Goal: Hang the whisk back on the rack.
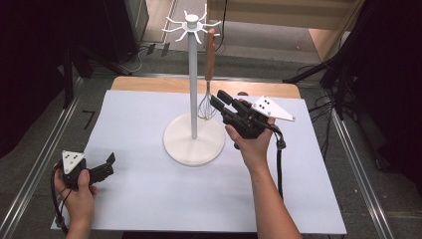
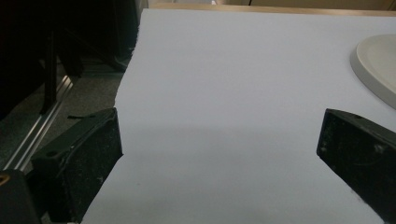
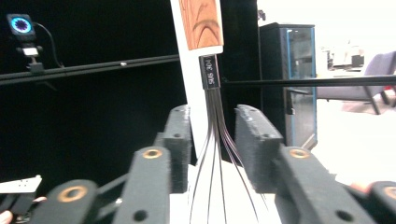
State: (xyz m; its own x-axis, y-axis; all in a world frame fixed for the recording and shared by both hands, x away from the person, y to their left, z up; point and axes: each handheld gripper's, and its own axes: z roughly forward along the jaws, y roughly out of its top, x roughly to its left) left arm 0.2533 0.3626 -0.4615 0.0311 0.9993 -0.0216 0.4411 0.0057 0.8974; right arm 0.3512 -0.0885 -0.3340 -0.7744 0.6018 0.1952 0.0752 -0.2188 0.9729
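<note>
- The whisk (image 1: 209, 82) is seen hanging by its wooden handle from a hook of the white rack (image 1: 193, 79); hanging appears done.
- The right gripper (image 1: 219, 102) is held with its jaws apart around the wires, seemingly without contact.
- The left gripper (image 1: 107, 164) is rested open on the table (image 1: 149, 199); withdrawal is left.

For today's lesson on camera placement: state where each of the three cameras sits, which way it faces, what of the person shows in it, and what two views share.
High view: above the person's side, facing forward and down on the table; both forearms, left gripper and right gripper show.
Left gripper view: rides the left gripper, facing across the white sheet; its open jaws show.
Right gripper view: rides the right gripper, facing the whisk level; jaws flank the wires without pressing.
Shared: high and right gripper views both show the whisk hanging beside the stand's pole.
</note>
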